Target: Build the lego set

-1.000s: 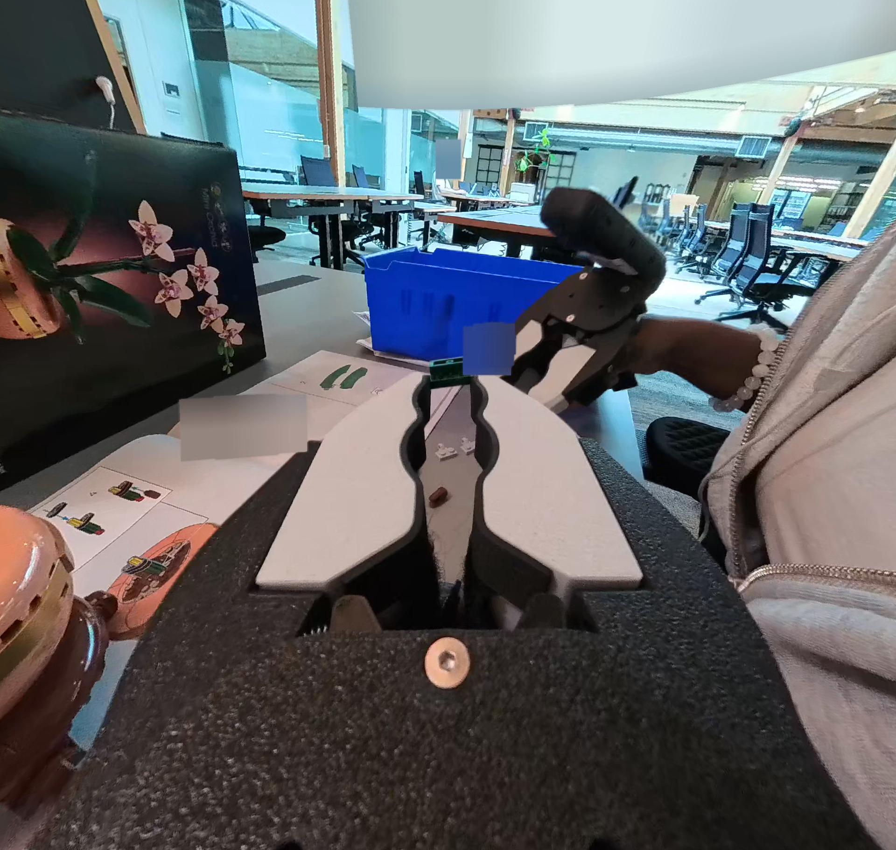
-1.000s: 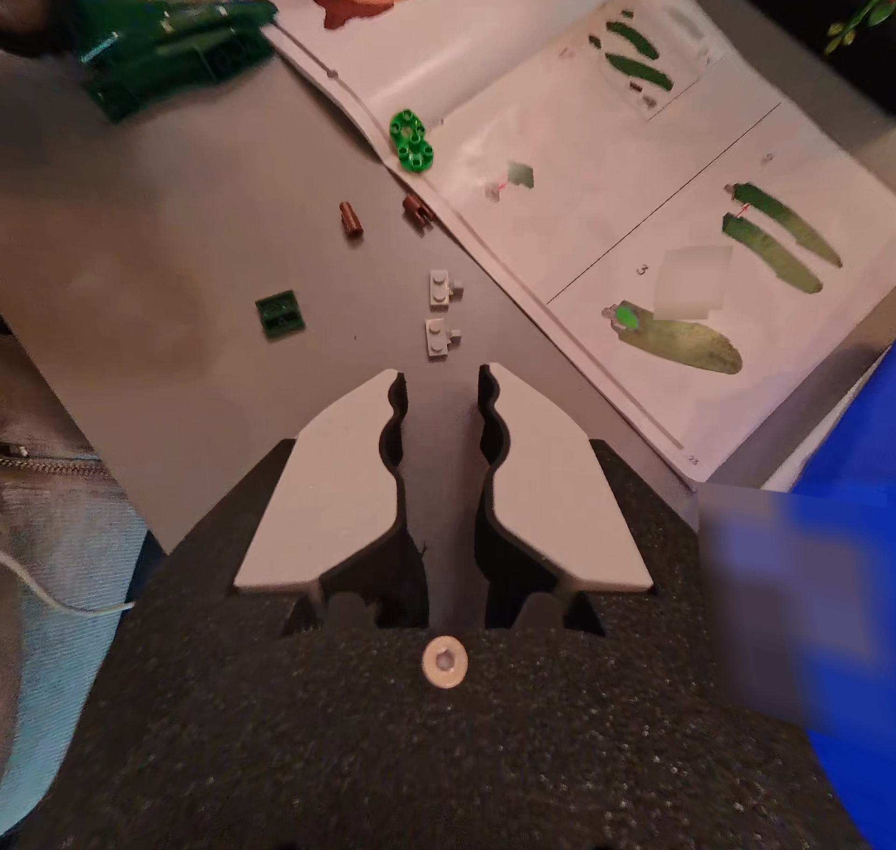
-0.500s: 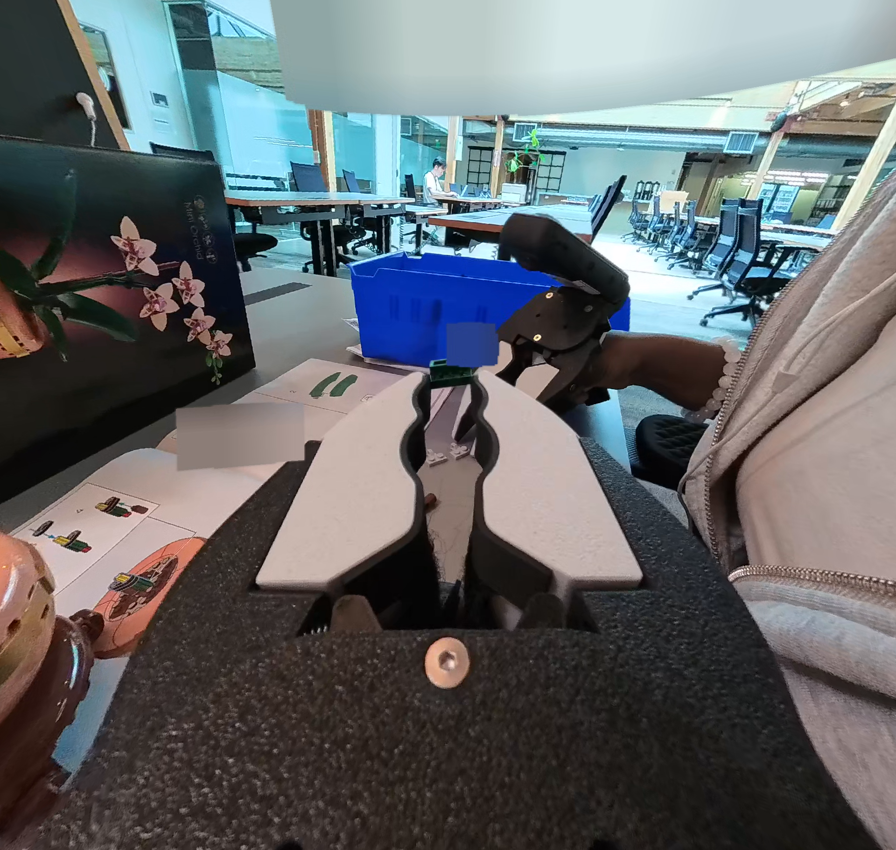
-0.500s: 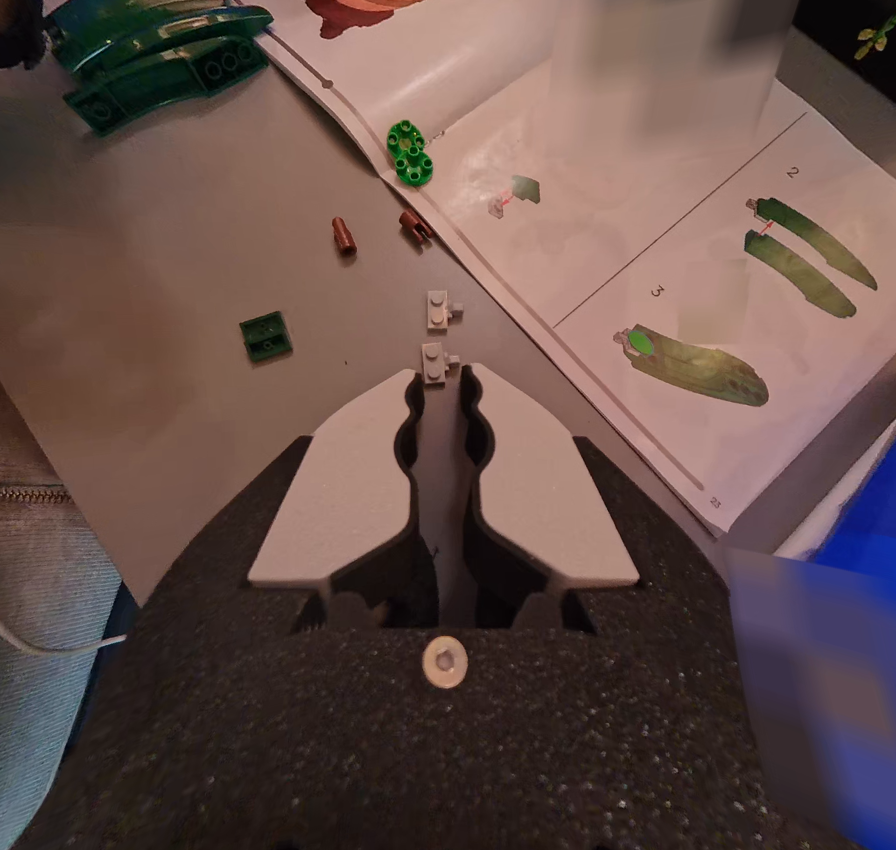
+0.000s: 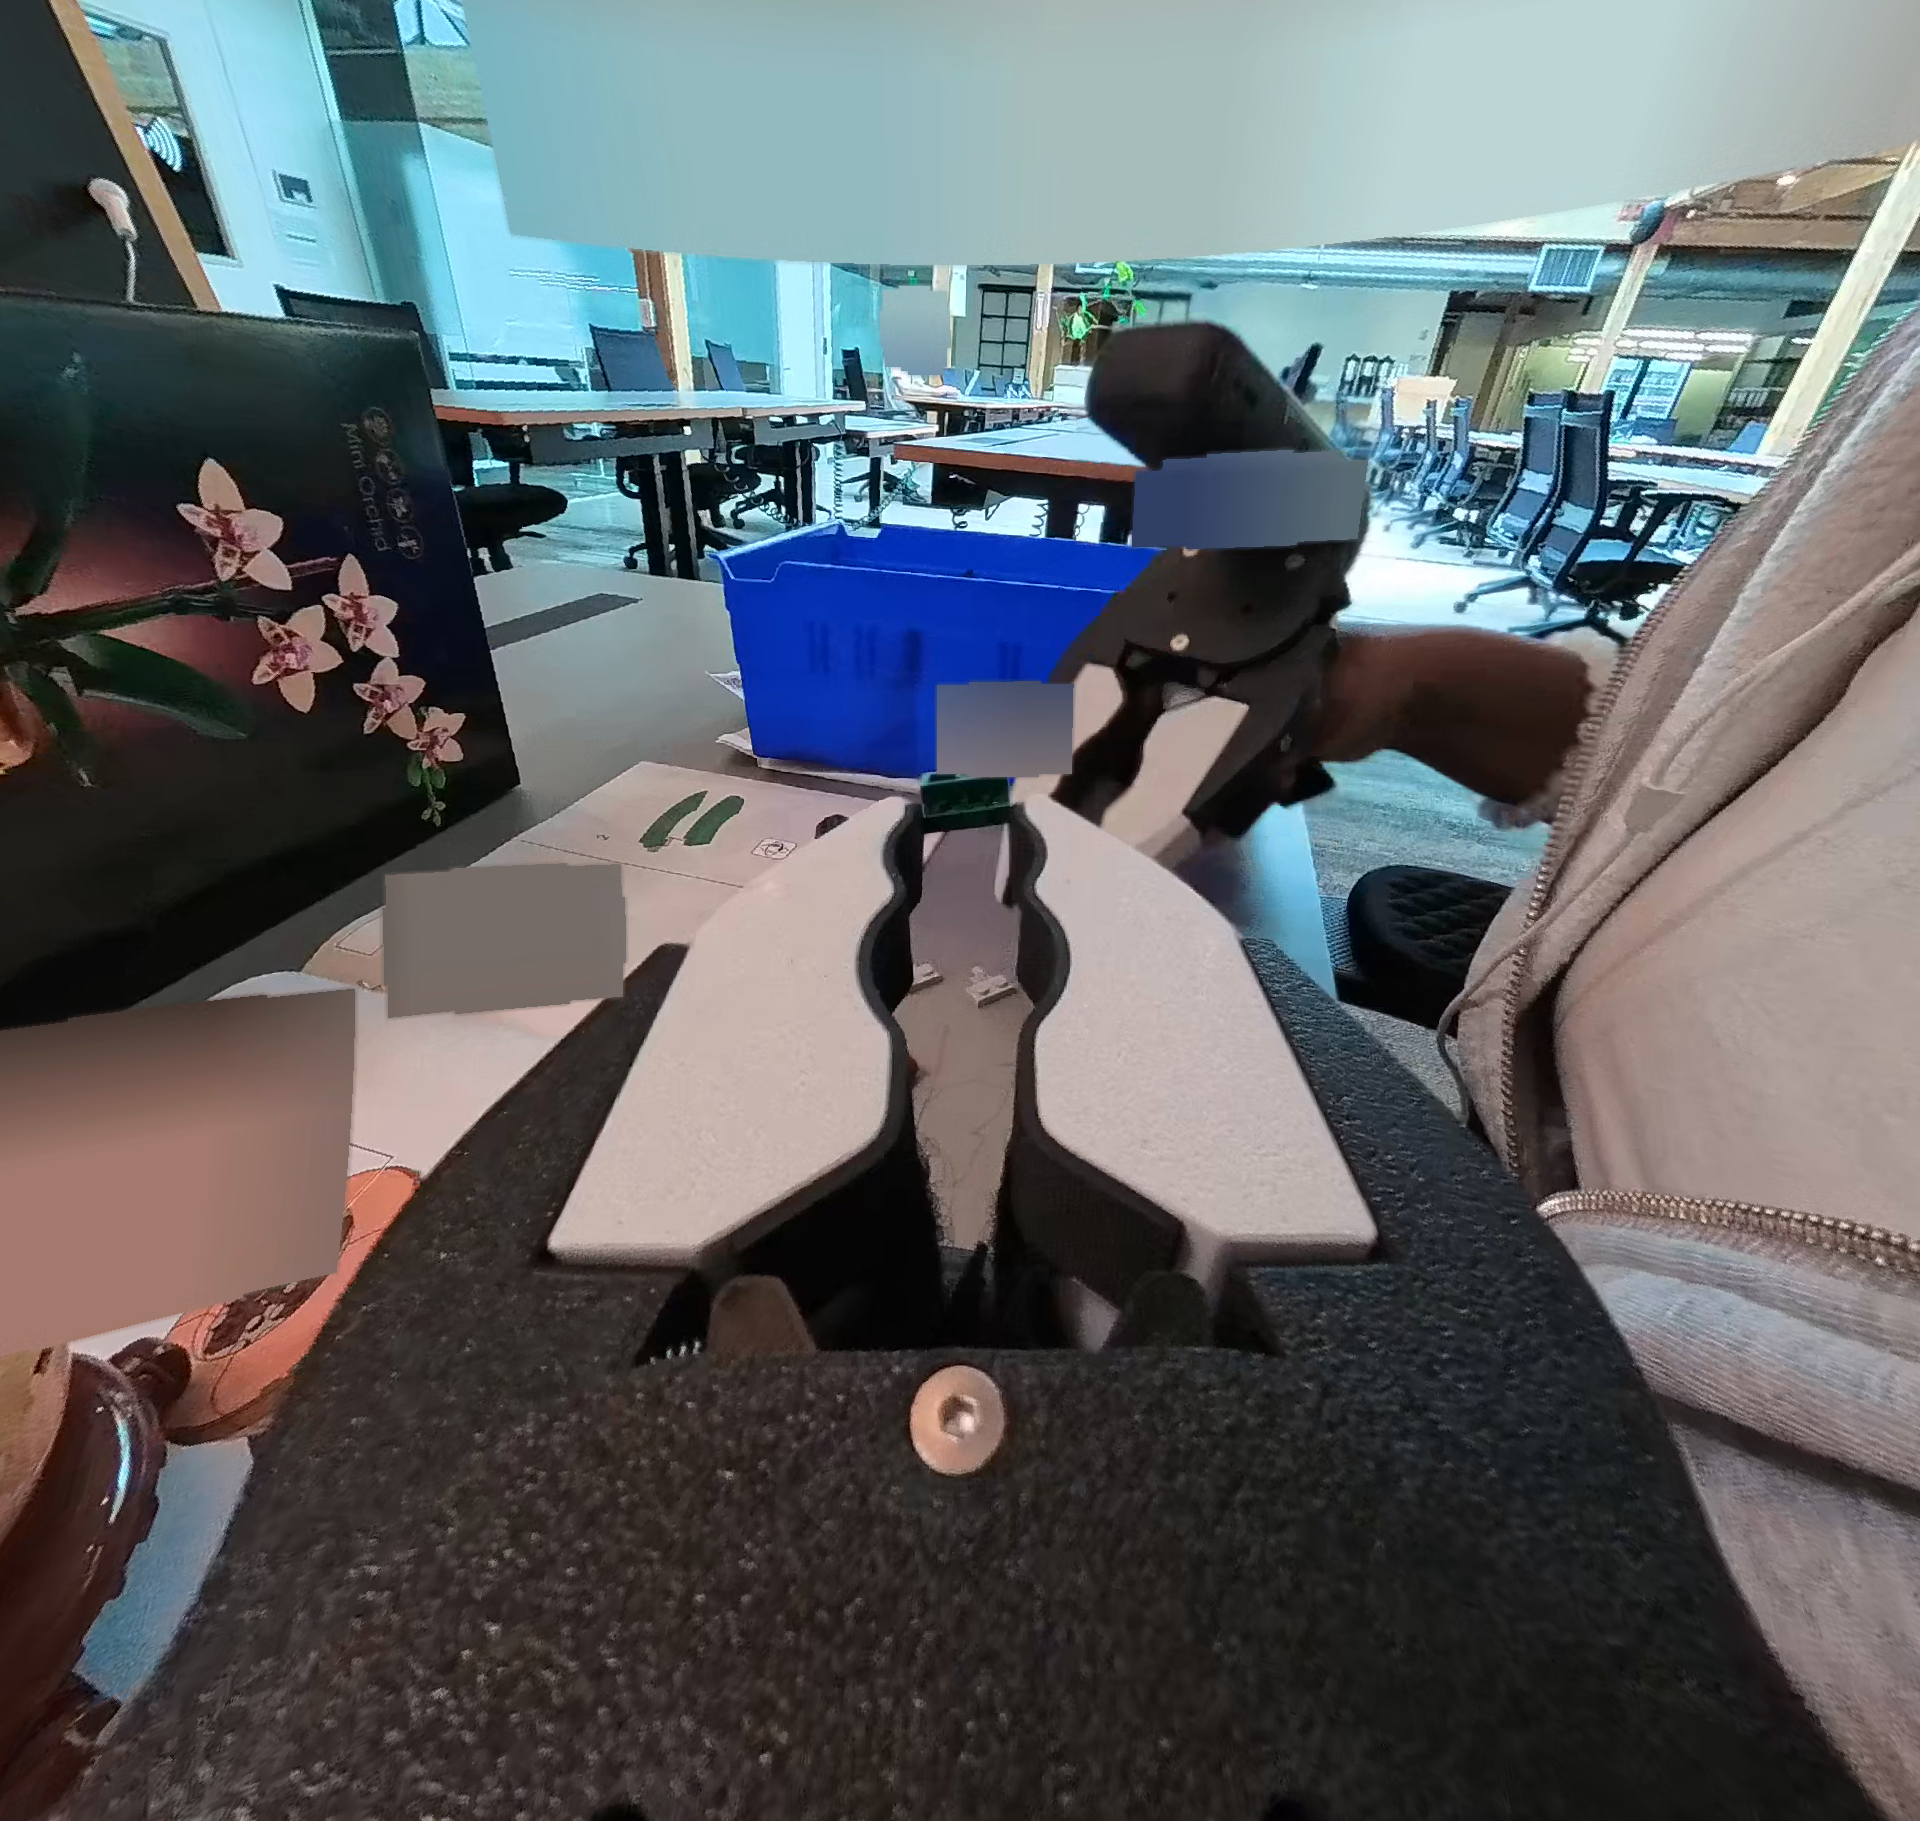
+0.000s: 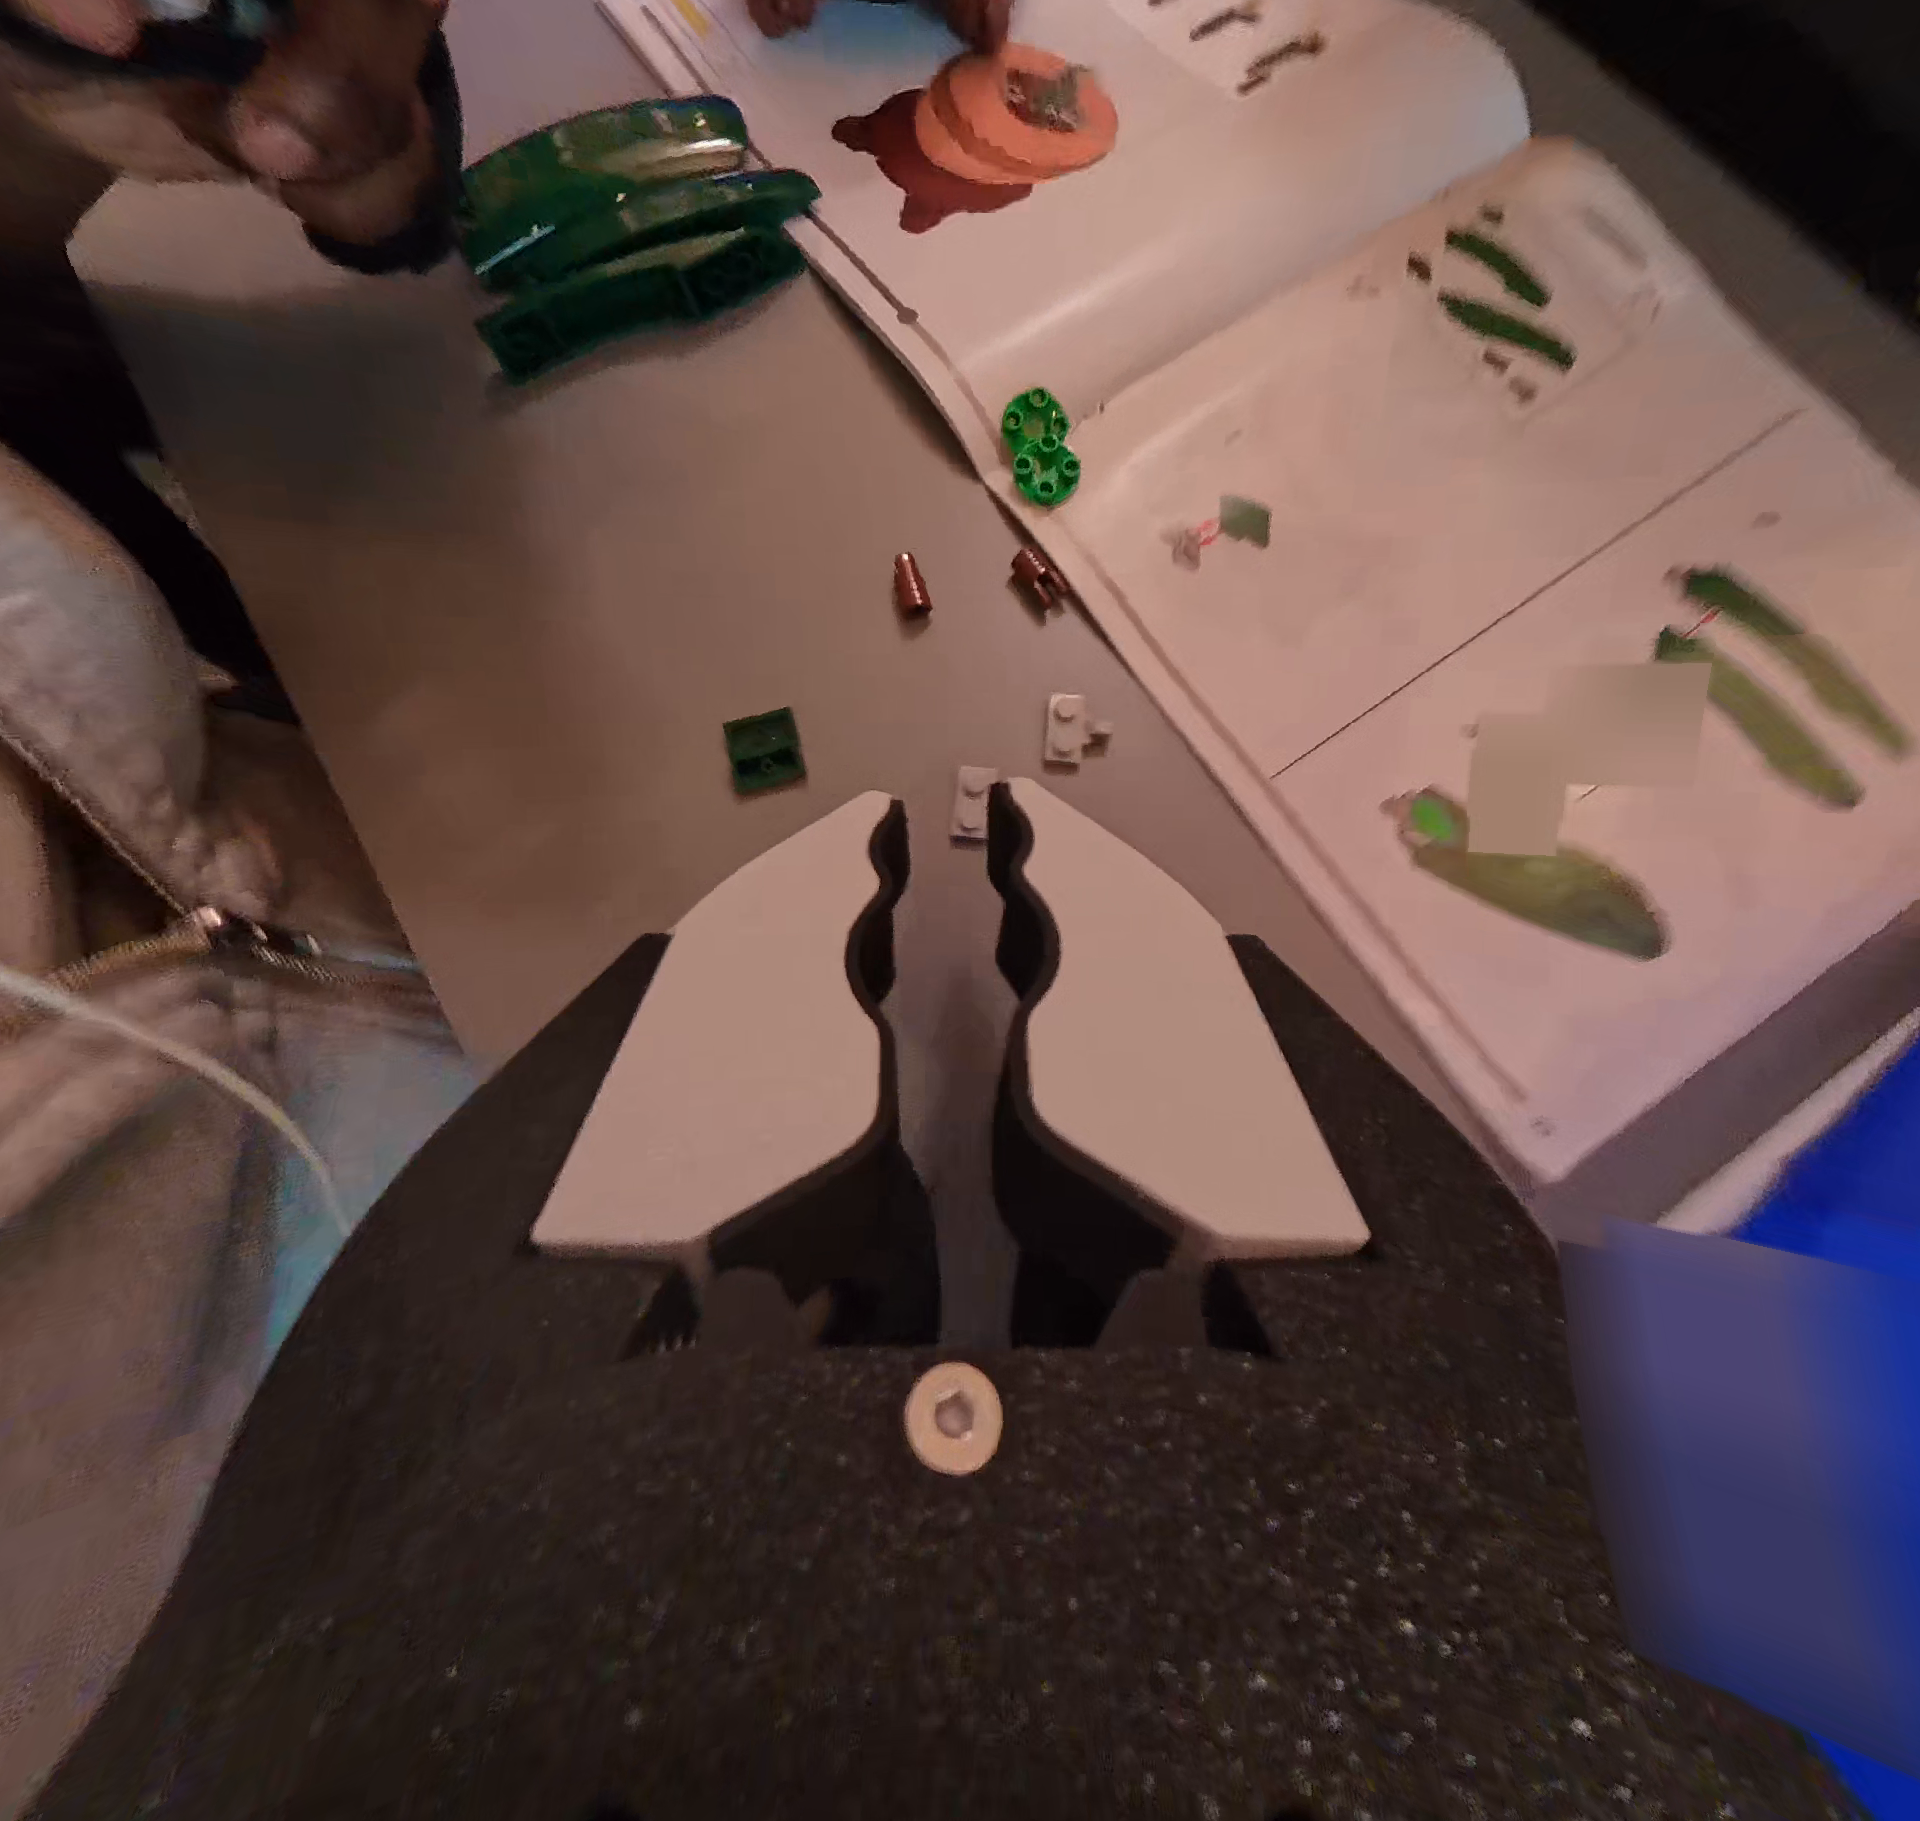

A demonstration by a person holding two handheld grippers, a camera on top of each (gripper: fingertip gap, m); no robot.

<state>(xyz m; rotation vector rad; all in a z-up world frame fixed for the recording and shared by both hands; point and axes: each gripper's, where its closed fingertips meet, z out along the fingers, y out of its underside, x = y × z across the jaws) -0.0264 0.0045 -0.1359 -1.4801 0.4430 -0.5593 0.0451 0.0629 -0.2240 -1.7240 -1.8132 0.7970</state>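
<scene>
The left gripper (image 5: 966, 815) pinches a small dark green brick (image 5: 966, 801) at its tips, while the right gripper (image 6: 943, 815), narrowly parted and empty, hangs over the grey table (image 6: 582, 566) with a light grey plate (image 6: 972, 803) touching one fingertip (image 6: 1006, 810), just beside the open instruction booklet (image 6: 1299, 400).

Left gripper (image 5: 966, 815): raised, level, fingertips pinched on small green piece (image 5: 964, 801). Right gripper (image 6: 943, 815): angled down at table, jaws slightly parted, nothing clamped.

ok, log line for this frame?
left tongs: shut on dark green brick | right tongs: open, at grey plate | table
</scene>
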